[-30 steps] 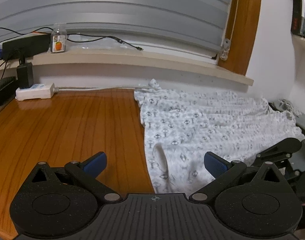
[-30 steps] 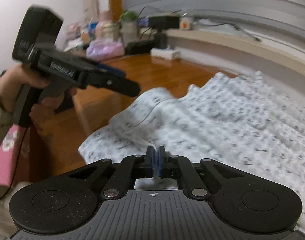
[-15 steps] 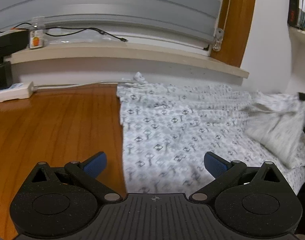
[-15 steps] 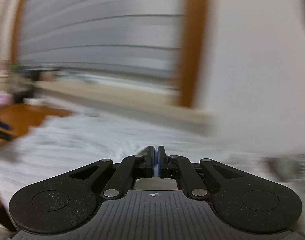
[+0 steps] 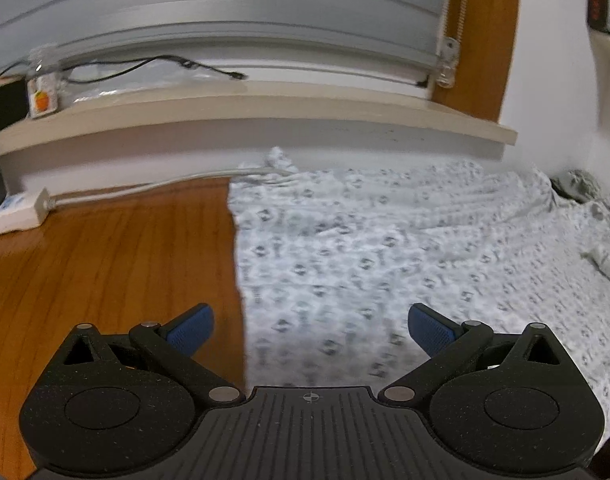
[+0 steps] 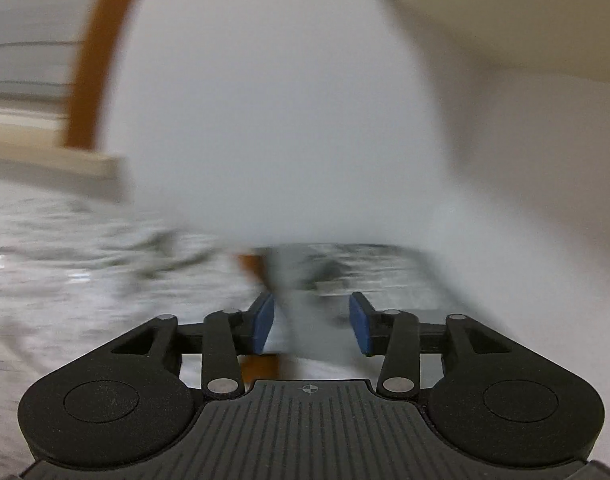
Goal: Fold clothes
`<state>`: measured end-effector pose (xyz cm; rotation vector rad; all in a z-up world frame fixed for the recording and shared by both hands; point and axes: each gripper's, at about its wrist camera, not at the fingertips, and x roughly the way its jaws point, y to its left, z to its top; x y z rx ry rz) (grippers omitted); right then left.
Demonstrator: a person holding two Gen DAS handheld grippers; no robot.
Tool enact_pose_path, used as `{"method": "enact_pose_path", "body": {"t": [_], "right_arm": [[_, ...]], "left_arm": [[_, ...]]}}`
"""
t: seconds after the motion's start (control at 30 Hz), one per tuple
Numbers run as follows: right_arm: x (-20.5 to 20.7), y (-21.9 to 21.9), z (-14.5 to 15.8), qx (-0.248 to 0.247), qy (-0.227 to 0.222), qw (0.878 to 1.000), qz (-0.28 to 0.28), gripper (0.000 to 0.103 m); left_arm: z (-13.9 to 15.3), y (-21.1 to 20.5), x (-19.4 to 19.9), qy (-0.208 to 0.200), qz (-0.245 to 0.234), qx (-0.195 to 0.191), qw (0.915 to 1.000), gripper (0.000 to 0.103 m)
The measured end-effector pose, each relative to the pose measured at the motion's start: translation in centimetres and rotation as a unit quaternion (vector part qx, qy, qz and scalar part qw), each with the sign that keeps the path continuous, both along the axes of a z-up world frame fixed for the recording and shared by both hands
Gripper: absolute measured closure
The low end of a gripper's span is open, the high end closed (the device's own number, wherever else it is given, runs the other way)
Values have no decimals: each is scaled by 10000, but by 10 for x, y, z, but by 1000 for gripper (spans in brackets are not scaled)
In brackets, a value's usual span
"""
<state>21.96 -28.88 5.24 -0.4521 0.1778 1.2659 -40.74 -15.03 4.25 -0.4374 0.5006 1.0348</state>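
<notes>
A white garment with a small grey print (image 5: pixel 385 248) lies spread on the wooden table (image 5: pixel 105 260), its straight left edge running toward me. My left gripper (image 5: pixel 311 326) hovers open over that edge, with nothing between its blue pads (image 5: pixel 189 330). The right wrist view is heavily blurred. There the right gripper (image 6: pixel 311 320) faces a white wall at the garment's (image 6: pixel 65 280) far end. Its jaws are opening, and a blurred pale strip, perhaps cloth, shows in the gap without either pad pressing on it.
A window ledge (image 5: pixel 265 104) with a cable and a small bottle (image 5: pixel 43 88) runs behind the table. A white power strip (image 5: pixel 17 216) lies at the back left. A shelf (image 6: pixel 505 20) juts from the wall, and a dark flat object (image 6: pixel 385 272) sits ahead of the right gripper.
The right gripper swung fast across the garment to its wall end and its shut jaws parted. The left gripper drifted right over the cloth's edge. The lifted fold at the right now lies flat.
</notes>
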Motion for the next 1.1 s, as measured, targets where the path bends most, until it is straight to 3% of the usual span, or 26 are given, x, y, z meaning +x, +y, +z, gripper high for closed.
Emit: {"method": "enact_pose_path", "body": {"t": [0.13, 0.2, 0.3, 0.33, 0.37, 0.4, 0.5, 0.6, 0.67, 0.73, 0.83, 1.1], "right_arm": [[-53, 44, -27, -234, 624, 9936, 912, 52], [-78, 66, -39, -338, 510, 9910, 1186, 50], [-95, 85, -52, -467, 308, 9896, 1326, 47], [-96, 90, -56, -499, 310, 9895, 1324, 44], [-91, 89, -60, -545, 348, 9890, 1329, 43], [-88, 90, -61, -602, 435, 9885, 1316, 43], [-82, 96, -63, -765, 709, 9864, 1271, 34], [-78, 97, -66, -1002, 839, 9838, 1225, 30], [-77, 99, -68, -1048, 907, 9827, 1225, 28], [-75, 101, -70, -1070, 969, 9820, 1219, 26], [-74, 102, -71, -1085, 998, 9820, 1178, 23], [-71, 102, -70, -1104, 1099, 9809, 1164, 21]], "left_arm": [[-4, 15, -6, 11, -83, -116, 9999, 13], [-7, 24, -6, 8, -149, -205, 9997, 36], [-12, 33, -6, -9, -161, -310, 9994, 44], [-12, 34, -7, -19, -178, -290, 9994, 54], [-12, 33, -7, -30, -195, -250, 9995, 89], [-10, 32, -10, -69, -153, -148, 9997, 98], [4, 19, -26, -416, 146, 469, 9979, 98], [2, 23, -25, 18, 501, 369, 9981, 91], [-4, 27, -24, 350, 677, 216, 9969, 73], [-11, 29, -24, 519, 718, 96, 9960, 48], [-9, 24, -28, 366, 707, 133, 9967, 32], [4, 13, -5, 406, 130, 268, 9987, 32]]}}
